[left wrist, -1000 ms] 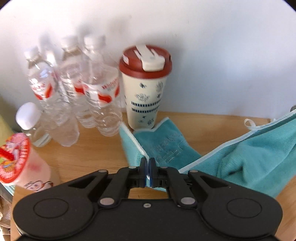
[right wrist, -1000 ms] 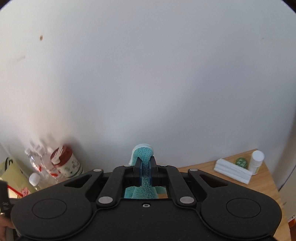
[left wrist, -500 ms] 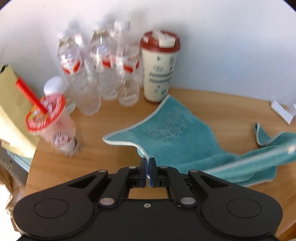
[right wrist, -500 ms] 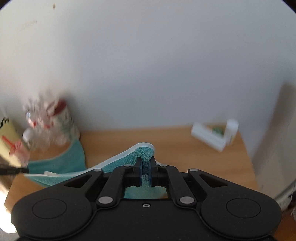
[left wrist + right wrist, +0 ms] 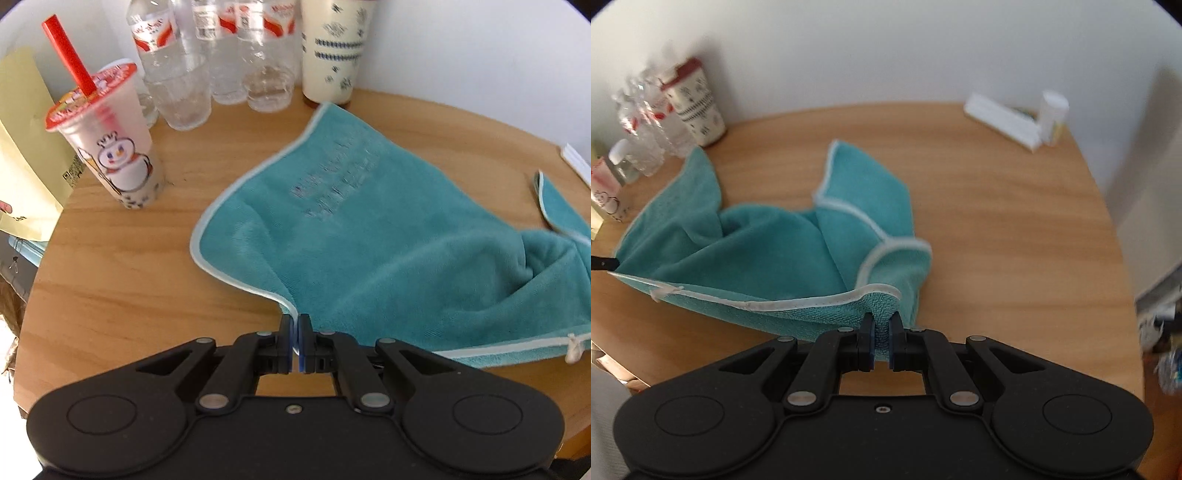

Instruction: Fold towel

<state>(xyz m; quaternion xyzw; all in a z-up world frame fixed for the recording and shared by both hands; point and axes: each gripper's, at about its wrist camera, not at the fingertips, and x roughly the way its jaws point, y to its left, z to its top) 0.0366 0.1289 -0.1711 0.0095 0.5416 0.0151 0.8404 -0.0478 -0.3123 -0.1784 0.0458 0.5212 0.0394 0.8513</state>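
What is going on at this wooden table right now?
A person holding a gripper in each hand is folding a teal microfibre towel with pale edging. The left gripper is shut on one corner, the right gripper on another. Most of the towel lies rumpled on the round wooden table, not yet folded flat.

Towel (image 5: 369, 236) now lower and spread across the table (image 5: 122, 280) (far corner by the cup (image 5: 334, 51))
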